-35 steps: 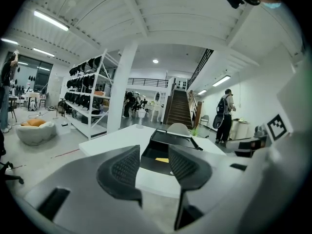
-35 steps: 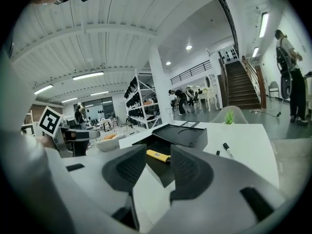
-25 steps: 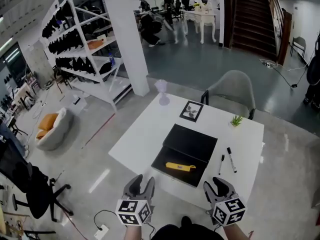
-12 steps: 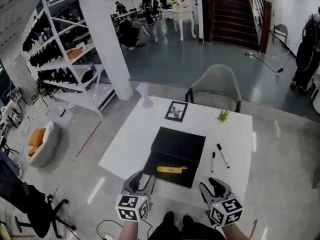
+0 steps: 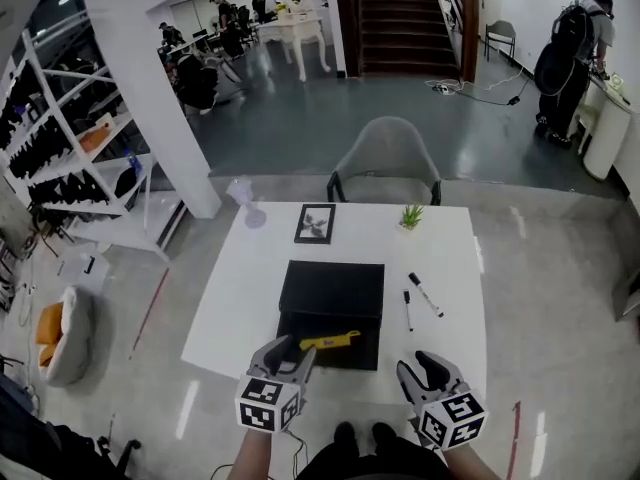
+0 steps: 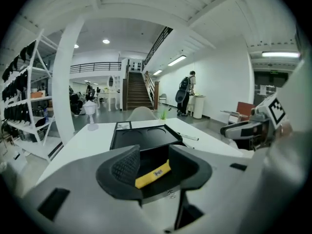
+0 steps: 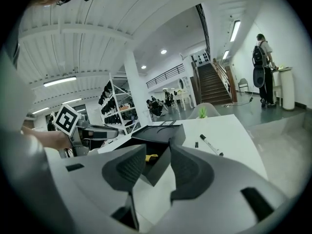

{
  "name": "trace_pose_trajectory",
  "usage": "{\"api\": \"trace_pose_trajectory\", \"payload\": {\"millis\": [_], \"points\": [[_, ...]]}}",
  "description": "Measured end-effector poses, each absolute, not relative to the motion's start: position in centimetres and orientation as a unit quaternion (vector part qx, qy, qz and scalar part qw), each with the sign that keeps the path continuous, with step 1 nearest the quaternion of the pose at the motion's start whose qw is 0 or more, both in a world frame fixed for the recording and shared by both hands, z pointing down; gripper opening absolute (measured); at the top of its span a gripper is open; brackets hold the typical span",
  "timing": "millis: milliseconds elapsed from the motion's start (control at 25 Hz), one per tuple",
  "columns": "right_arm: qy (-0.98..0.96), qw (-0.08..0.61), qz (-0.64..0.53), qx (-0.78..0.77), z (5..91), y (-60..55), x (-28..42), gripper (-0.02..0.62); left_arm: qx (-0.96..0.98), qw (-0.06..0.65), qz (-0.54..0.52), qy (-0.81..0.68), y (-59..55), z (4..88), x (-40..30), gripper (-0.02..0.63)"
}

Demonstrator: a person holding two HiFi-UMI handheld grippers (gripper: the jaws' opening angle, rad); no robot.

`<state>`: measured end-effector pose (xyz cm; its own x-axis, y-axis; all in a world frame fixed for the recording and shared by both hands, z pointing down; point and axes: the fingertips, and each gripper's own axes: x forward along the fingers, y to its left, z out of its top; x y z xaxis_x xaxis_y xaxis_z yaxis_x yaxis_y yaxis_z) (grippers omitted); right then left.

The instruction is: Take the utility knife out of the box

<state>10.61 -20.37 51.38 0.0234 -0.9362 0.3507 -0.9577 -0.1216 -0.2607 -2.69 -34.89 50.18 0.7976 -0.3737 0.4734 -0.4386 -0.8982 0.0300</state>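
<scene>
A yellow utility knife [image 5: 330, 341] lies inside the open black box [image 5: 362, 354] near the front edge of the white table [image 5: 445, 343]; the box lid [image 5: 332, 288] lies flat behind it. My left gripper [image 5: 286, 354] is open and empty, its tips over the box's front left corner. In the left gripper view the knife [image 6: 153, 173] shows between the open fingers [image 6: 124, 165], lying further off in the box. My right gripper [image 5: 426, 369] is open and empty, at the table's front edge to the right of the box. The right gripper view shows the box [image 7: 155, 139] and the knife [image 7: 151, 157].
Two markers [image 5: 425, 294] [image 5: 407, 310] lie right of the box. A framed picture [image 5: 315, 223], a small plant [image 5: 410, 215] and a clear glass [image 5: 247, 208] stand at the table's far side. A grey chair [image 5: 385, 158] is behind the table. Shelves [image 5: 60, 158] stand far left.
Both grippers have come nearer to the table, and the view has swung so the table sits square ahead. My left gripper now reaches the box's front edge. The knife lies as before.
</scene>
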Motion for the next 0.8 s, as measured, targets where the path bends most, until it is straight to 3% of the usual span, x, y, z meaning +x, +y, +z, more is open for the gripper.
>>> {"api": "trace_pose_trajectory", "payload": {"millis": [800], "points": [[-0.552,-0.002,0.237,0.800,51.8,-16.8,9.2,0.143,0.895,-0.088,0.431,0.072,-33.4,56.9,2.3,0.166]]}}
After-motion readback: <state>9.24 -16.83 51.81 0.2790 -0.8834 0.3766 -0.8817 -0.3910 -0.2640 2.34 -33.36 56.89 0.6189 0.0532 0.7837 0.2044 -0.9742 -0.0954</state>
